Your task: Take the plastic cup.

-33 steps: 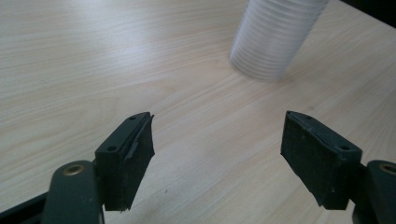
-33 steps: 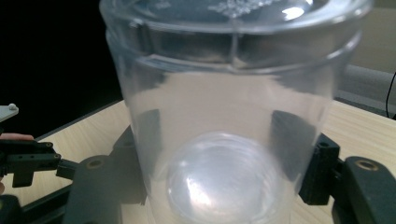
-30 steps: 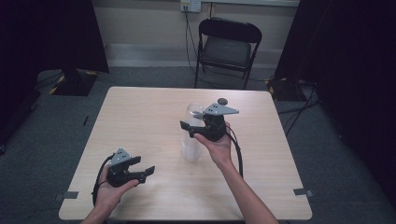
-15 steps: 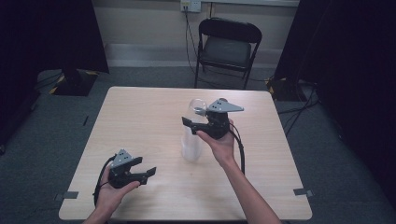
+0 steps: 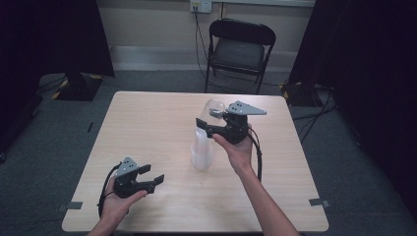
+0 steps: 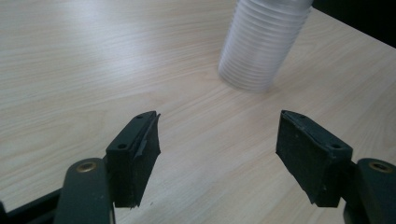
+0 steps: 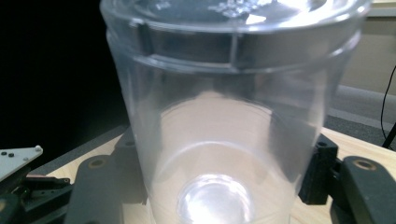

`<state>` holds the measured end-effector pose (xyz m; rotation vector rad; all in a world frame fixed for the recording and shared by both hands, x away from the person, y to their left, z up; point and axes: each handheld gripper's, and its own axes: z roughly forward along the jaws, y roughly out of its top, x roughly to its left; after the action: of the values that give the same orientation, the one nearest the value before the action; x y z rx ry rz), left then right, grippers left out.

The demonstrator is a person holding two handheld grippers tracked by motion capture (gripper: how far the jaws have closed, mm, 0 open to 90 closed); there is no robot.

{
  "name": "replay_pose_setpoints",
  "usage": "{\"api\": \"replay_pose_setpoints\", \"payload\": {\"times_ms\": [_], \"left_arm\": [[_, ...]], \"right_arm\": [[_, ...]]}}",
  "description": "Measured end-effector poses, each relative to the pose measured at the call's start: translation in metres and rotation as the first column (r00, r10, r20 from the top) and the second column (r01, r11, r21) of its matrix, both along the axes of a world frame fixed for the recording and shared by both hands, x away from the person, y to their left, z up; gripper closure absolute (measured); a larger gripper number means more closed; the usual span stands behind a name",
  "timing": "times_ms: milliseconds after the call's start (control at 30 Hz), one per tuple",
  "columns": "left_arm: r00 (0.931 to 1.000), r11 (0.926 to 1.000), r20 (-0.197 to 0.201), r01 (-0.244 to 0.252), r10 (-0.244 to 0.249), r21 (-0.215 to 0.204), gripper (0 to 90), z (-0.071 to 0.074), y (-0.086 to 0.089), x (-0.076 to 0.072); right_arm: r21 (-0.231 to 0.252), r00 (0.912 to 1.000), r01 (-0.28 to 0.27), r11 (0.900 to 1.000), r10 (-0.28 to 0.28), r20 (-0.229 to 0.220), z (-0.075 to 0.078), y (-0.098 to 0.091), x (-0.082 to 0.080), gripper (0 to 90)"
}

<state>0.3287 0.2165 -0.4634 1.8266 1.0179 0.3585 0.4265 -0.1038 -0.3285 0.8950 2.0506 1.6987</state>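
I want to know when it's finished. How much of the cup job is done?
Done: one clear plastic cup is up off the stack of cups. In hand: the right gripper is shut on it above the stack. Left: setting it down somewhere; the left gripper is open and idle.

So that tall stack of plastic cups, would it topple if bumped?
Probably. The stack of cups is tall on a narrow base, so a sideways nudge would likely tip it. The thin, see-through walls suggest it is light, and it might slide on the smooth table.
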Motion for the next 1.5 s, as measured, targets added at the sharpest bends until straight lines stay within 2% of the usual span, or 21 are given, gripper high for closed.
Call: {"api": "replay_pose_setpoints", "payload": {"times_ms": [100, 167, 233, 400, 467, 567, 600, 700, 767, 867, 900, 1000, 1067, 1200, 1367, 1400, 1500], "left_arm": [[0.9999, 0.9999, 0.014, 0.009, -0.009, 0.007, 30.1, 0.0, -0.002, -0.001], [0.9997, 0.9997, 0.023, -0.003, 0.003, 0.022, 34.4, 0.001, -0.002, -0.001], [0.9997, 1.0, 0.023, 0.0, 0.0, -0.004, 34.7, 0.002, -0.001, -0.001], [0.9991, 0.9997, 0.042, -0.006, 0.007, -0.023, 35.8, 0.004, 0.001, -0.001], [0.9985, 0.9987, 0.053, -0.011, 0.014, -0.05, 35.9, 0.004, 0.002, -0.002], [0.9979, 0.9983, 0.063, -0.009, 0.013, -0.058, 35.9, 0.005, 0.003, -0.001], [0.9976, 0.9974, 0.068, -0.007, 0.012, -0.072, 35.9, 0.005, 0.003, -0.001], [0.9973, 0.9974, 0.073, -0.004, 0.009, -0.072, 35.8, 0.004, 0.002, -0.001], [0.999, 0.9974, 0.043, 0.0, 0.004, -0.072, 34.2, 0.003, 0.002, 0.0], [1.0, 0.9955, 0.008, -0.002, 0.003, -0.095, 32.5, 0.003, 0.002, 0.0], [1.0, 0.995, 0.006, -0.002, 0.002, -0.099, 32.3, 0.003, 0.002, 0.001], [1.0, 0.9945, 0.008, 0.001, -0.001, -0.104, 32.3, 0.004, 0.001, 0.0], [0.9998, 0.9946, 0.018, 0.014, -0.012, -0.103, 32.1, 0.005, 0.001, -0.001], [0.9989, 0.9941, 0.029, 0.039, -0.036, -0.101, 29.7, 0.008, -0.002, -0.003], [0.9981, 0.9931, 0.018, 0.06, -0.059, -0.1, 30.2, 0.01, -0.006, -0.004], [0.9977, 0.9932, 0.021, 0.066, -0.064, -0.096, 30.2, 0.01, -0.008, -0.004], [0.9962, 0.9921, 0.022, 0.086, -0.084, -0.092, 29.2, 0.011, -0.012, -0.004]], "right_arm": [[-0.003, 0.9999, 0.013, 0.9999, -0.013, 0.006, 0.004, -0.004, -0.002, 35.7], [-0.001, 0.9998, 0.019, 0.9998, -0.019, 0.005, 0.005, -0.007, -0.004, 35.9], [0.004, 0.9998, 0.017, 0.9999, -0.017, 0.009, 0.007, -0.01, -0.005, 36.2], [0.018, 0.9995, 0.026, 0.9995, -0.026, 0.015, 0.012, -0.017, -0.012, 36.5], [0.02, 0.9994, 0.028, 0.9994, -0.028, 0.018, 0.014, -0.021, -0.014, 36.5], [0.022, 0.9994, 0.032, 0.9992, -0.032, 0.011, 0.014, -0.027, -0.018, 36.6], [0.02, 0.9992, 0.039, 0.9991, -0.039, 0.005, 0.014, -0.031, -0.02, 36.7], [0.023, 0.9989, 0.047, 0.9986, -0.047, -0.003, 0.013, -0.038, -0.024, 36.7], [0.031, 0.9984, 0.055, 0.998, -0.054, -0.016, 0.01, -0.044, -0.026, 36.9], [0.05, 0.9974, 0.059, 0.997, -0.057, -0.045, 0.004, -0.051, -0.029, 37.2], [0.052, 0.9969, 0.062, 0.9967, -0.059, -0.052, 0.001, -0.053, -0.029, 37.3], [0.054, 0.9957, 0.065, 0.9964, -0.062, -0.069, -0.005, -0.055, -0.031, 37.4], [0.064, 0.9933, 0.064, 0.9959, -0.058, -0.1, -0.015, -0.058, -0.034, 37.6], [0.071, 0.992, 0.07, 0.995, -0.062, -0.11, -0.026, -0.06, -0.04, 37.5], [0.076, 0.9901, 0.067, 0.9948, -0.057, -0.128, -0.037, -0.059, -0.046, 37.6], [0.079, 0.9875, 0.061, 0.995, -0.049, -0.149, -0.043, -0.058, -0.049, 37.8], [0.083, 0.9857, 0.055, 0.9951, -0.041, -0.164, -0.046, -0.057, -0.05, 37.8]]}}
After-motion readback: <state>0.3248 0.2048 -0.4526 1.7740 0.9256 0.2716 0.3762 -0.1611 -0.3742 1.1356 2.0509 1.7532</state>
